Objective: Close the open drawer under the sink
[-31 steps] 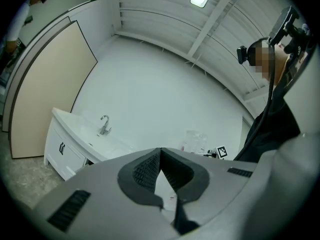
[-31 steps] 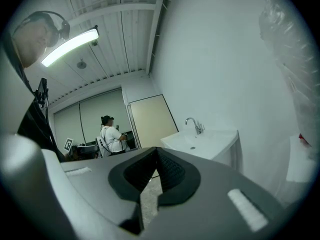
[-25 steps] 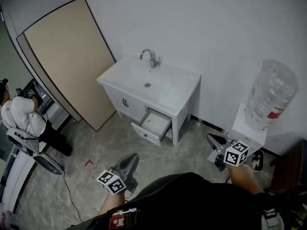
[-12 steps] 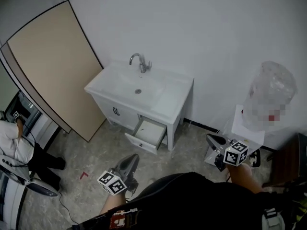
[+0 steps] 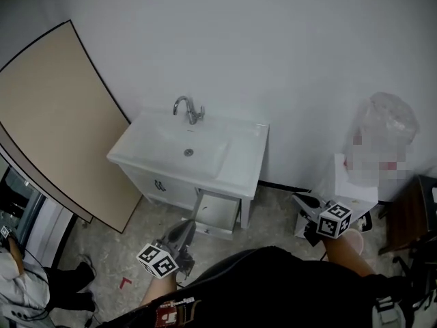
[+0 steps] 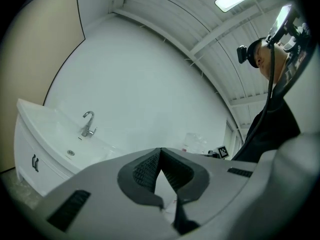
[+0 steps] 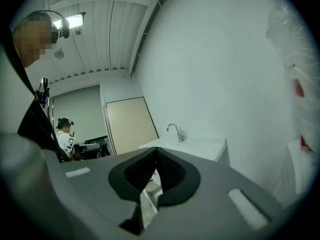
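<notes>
the sink point(image 5: 240, 171) is a white basin on a white cabinet point(image 5: 147, 183) that stands against the pale wall, with a chrome faucet point(image 5: 186, 108) at the back edge of the sink. the drawer point(image 5: 217, 214) is directly under the sink, below its right-hand part as the head view shows it, and it is pulled out of the cabinet toward the person, its white inside showing. under the left part of the sink the cabinet front carries two small dark handles point(image 5: 160, 185).

the left hand-held gripper point(image 5: 186, 227) is in front of the sink, near the drawer's front but apart from it. its tips meet and nothing is between them. the right hand-held gripper point(image 5: 299, 200) is in front of the sink and off to its right, well apart from the drawer. its jaws are also together with nothing between them. each carries its cube of square markers close to the person's wrist.

left of the sink a large beige board point(image 5: 54, 128) with a dark edge leans against the wall. right of the sink a clear water bottle point(image 5: 386, 121), partly under a mosaic patch, sits on a white stand point(image 5: 355, 183). far to the left of the sink and nearer the camera, another person point(image 5: 27, 289) in a white top shows at the frame's corner, and a small red mark point(image 5: 125, 282) lies on the grey floor point(image 5: 136, 238).
</notes>
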Available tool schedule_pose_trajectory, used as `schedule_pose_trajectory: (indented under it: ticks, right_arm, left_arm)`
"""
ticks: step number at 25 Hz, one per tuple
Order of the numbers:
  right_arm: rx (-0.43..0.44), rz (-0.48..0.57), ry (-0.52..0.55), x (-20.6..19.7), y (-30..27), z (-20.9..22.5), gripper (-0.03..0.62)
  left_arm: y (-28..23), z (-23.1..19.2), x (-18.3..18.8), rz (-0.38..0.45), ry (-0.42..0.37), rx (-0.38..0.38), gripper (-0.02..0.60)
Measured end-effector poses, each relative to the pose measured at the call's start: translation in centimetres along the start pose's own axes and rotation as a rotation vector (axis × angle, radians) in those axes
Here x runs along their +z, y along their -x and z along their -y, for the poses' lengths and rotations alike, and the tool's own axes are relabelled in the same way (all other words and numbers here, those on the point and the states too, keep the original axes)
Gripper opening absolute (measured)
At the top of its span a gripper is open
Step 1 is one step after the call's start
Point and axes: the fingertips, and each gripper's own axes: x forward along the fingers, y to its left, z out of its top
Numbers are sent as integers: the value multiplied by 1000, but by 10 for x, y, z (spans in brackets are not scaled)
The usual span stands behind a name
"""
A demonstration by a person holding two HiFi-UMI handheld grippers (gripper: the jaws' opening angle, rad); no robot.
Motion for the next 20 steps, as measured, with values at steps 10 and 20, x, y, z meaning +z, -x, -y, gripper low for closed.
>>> schedule_pose_trajectory:
  ticks: [10,20]
  right_arm:
    - [-23,-6,-19,-4,-67,-1,2]
    - [80,-39,-41,5,-118,64,2]
  left_arm:
    - [-6,-72,12,-44,21,-16,2]
    - [-45,-103,5,-26,22,108,0]
